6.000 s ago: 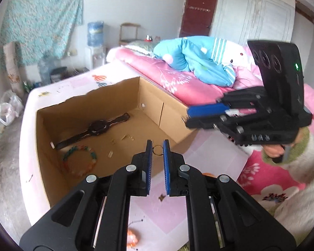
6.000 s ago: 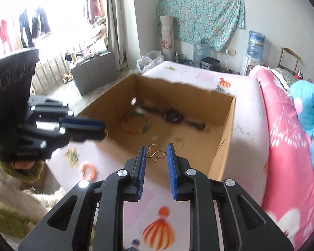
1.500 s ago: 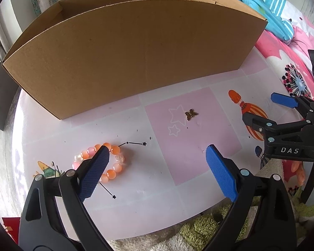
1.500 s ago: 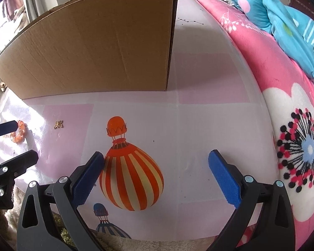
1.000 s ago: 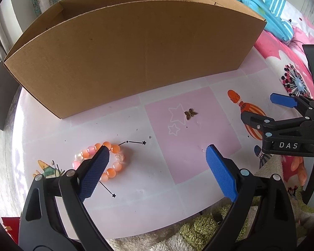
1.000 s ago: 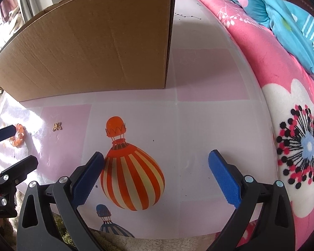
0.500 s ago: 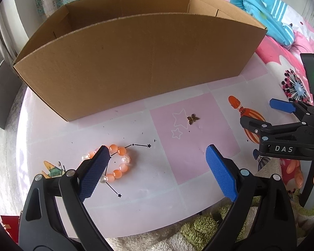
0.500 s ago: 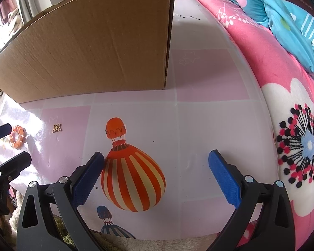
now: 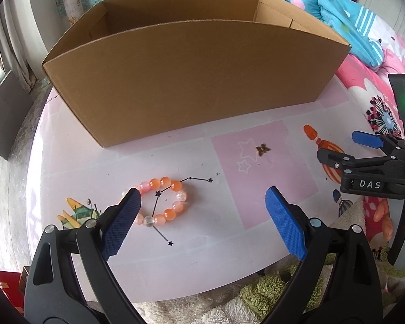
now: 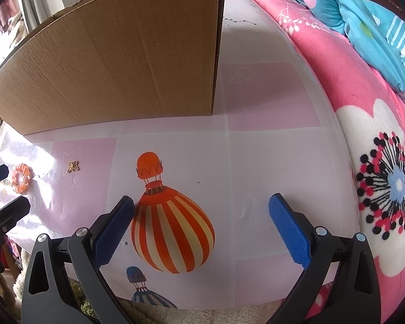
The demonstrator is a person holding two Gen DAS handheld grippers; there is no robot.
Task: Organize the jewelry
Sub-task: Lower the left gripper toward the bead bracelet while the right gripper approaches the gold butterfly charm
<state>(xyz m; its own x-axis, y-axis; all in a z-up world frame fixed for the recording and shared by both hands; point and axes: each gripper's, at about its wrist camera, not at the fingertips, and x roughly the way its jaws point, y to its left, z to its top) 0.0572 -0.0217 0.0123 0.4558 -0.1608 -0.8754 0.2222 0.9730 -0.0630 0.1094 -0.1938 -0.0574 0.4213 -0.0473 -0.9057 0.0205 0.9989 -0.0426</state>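
An orange bead bracelet point(image 9: 164, 181) lies on the pink patterned table point(image 9: 270, 197), just ahead of my left gripper point(image 9: 202, 210). That gripper is open and empty; its left pad overlaps the bracelet's near edge in the view. A small gold butterfly charm point(image 9: 262, 149) rests farther right. Behind both stands the open cardboard box point(image 9: 191, 81), its floor hidden. My right gripper point(image 10: 201, 216) hangs open and empty over a printed balloon. From there the bracelet point(image 10: 22, 178) and charm point(image 10: 73, 166) sit far left, near the left gripper point(image 10: 2, 191). The right gripper point(image 9: 343, 148) appears open.
A pink floral blanket point(image 10: 378, 162) borders the table on the right, with a blue plush bundle point(image 10: 364, 13) on it. A hand point(image 9: 383, 216) holds the right gripper's handle. The table's near edge point(image 9: 202, 294) meets shaggy cream and green fabric.
Six seconds ago both grippers were shut on small gold pieces over the box; now both are open and empty, low by the table's front. In the last second the left view rose slightly.
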